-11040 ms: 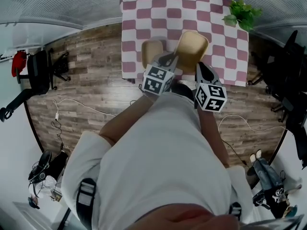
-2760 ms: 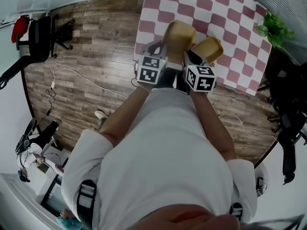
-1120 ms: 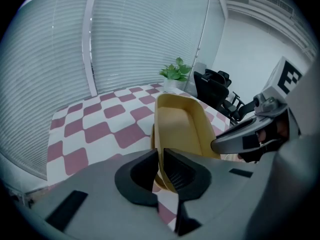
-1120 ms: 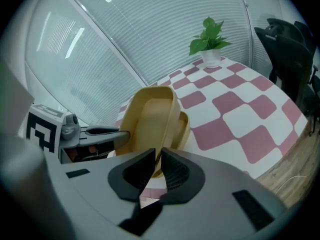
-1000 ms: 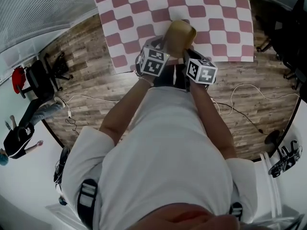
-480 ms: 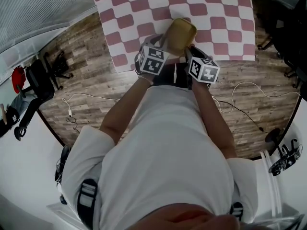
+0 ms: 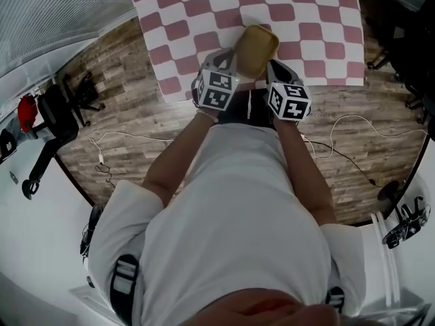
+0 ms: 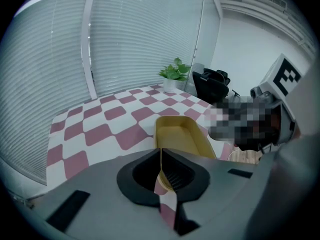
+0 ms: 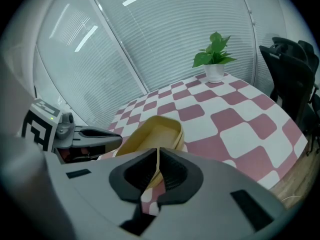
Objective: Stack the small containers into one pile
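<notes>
Containers (image 7: 256,47): now one pile where two stood side by side, at the table's (image 7: 204,5) near edge. Pinched at the rim by left gripper (image 8: 161,160) and right gripper (image 9: 158,168), jaws clamped.

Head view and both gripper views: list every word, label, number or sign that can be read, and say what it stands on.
No readable words or numbers in any view.
Left marker cube, on the left hand-held gripper: black-and-white square code, not letters.
Right marker cube, on the right hand-held gripper: the same kind of code.
Yellow container, checked cloth, plant pot: no print visible.
</notes>
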